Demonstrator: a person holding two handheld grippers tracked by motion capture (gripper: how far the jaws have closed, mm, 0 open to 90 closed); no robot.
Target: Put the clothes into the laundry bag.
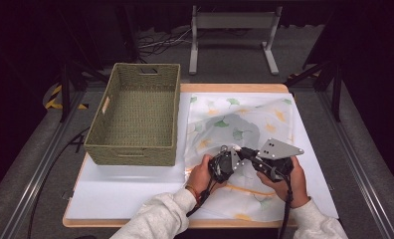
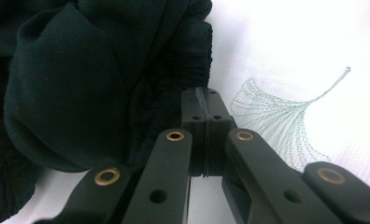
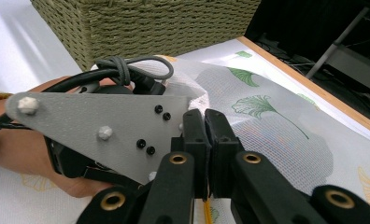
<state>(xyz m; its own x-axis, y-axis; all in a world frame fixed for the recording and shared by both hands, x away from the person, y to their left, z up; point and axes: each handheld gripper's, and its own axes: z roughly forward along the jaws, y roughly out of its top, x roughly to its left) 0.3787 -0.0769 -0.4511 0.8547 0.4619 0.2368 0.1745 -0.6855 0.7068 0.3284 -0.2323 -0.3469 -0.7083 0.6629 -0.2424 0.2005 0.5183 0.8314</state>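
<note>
A sheer white cloth [image 1: 245, 117] printed with green and yellow ginkgo leaves covers the right half of the table. A dark shape shows grey through it. Both hands meet at its near middle, where the cloth rises in a small peak. My right gripper [image 1: 247, 153] [image 3: 205, 116] is shut, with the bunched cloth edge [image 3: 192, 100] at its tips. A grey three-cornered plate [image 3: 99, 123] stands just left of it. My left gripper [image 1: 235, 152] [image 2: 204, 95] is shut too, nothing visible between its pads. A dark folded fabric [image 2: 80, 84] lies just beyond its tips, beside the leaf-printed cloth [image 2: 286, 107].
An empty green woven basket [image 1: 135, 149] [image 3: 141, 28] stands on the left half of the white tabletop [image 1: 125, 194]. The wooden table edge [image 3: 309, 84] runs along the far side. A metal stand [image 1: 232, 22] and cables lie on the floor behind.
</note>
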